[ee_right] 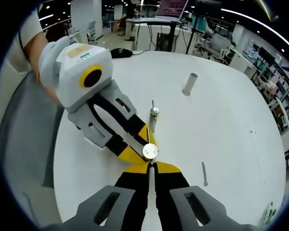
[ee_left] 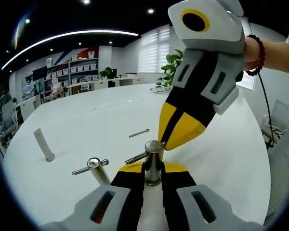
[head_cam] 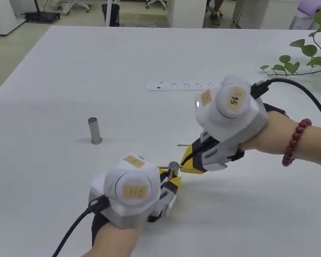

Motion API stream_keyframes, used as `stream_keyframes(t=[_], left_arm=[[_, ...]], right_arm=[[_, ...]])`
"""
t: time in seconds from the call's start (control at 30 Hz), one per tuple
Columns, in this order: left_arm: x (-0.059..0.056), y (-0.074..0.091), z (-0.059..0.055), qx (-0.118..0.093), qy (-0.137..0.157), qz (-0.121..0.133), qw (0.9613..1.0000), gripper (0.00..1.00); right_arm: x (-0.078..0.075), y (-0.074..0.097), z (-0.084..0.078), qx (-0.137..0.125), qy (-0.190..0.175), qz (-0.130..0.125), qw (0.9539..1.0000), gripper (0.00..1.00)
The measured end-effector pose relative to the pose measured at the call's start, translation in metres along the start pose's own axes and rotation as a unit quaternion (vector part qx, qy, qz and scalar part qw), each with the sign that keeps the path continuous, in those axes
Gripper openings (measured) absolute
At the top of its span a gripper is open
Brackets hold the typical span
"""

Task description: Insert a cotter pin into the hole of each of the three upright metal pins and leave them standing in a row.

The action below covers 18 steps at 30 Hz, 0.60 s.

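My left gripper (ee_left: 153,169) is shut on an upright metal pin (ee_left: 153,153), low in the head view near the table's front. A cotter pin (ee_left: 135,157) passes through that pin's hole and its tip sticks out to the left. My right gripper (ee_right: 151,166) comes down from the right, shut on the cotter pin's other end, with its yellow tips (ee_left: 166,140) against the pin's top (ee_right: 151,151). A second metal pin (ee_left: 98,169) with a cotter pin in it stands just left. The third metal pin (head_cam: 94,130) stands alone, further left.
A loose cotter pin (head_cam: 183,144) lies on the white table (head_cam: 96,69) just behind the grippers. A white power strip (head_cam: 184,85) lies further back, and a green plant (head_cam: 310,53) reaches in at the right edge. A cable trails from each gripper.
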State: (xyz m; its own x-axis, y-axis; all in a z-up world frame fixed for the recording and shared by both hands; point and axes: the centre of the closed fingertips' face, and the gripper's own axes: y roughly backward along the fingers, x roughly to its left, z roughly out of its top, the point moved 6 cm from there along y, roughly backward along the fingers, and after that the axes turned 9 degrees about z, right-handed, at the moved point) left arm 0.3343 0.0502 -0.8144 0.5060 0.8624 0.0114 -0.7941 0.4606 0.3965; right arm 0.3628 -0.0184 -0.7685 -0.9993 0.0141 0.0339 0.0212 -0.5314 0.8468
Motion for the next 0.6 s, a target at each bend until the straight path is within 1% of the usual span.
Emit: stream_keyframes(t=[0.2,0.4,0.6], left_arm=[[0.000,-0.006,0.003,0.002,0.006,0.009,0.9999,0.11],[0.000,-0.009,0.004,0.002,0.006,0.013,0.9999,0.11],[0.001,-0.012,0.006,0.005,0.006,0.013,0.9999,0.11]], right_arm=[[-0.006,0.001,-0.001,0.005,0.001,-0.007,1.0000,0.05],[-0.008,0.001,-0.001,0.009,0.003,-0.010,0.9999,0.05],[-0.009,0.002,-0.002,0.007,0.000,-0.013,0.9999,0.05]])
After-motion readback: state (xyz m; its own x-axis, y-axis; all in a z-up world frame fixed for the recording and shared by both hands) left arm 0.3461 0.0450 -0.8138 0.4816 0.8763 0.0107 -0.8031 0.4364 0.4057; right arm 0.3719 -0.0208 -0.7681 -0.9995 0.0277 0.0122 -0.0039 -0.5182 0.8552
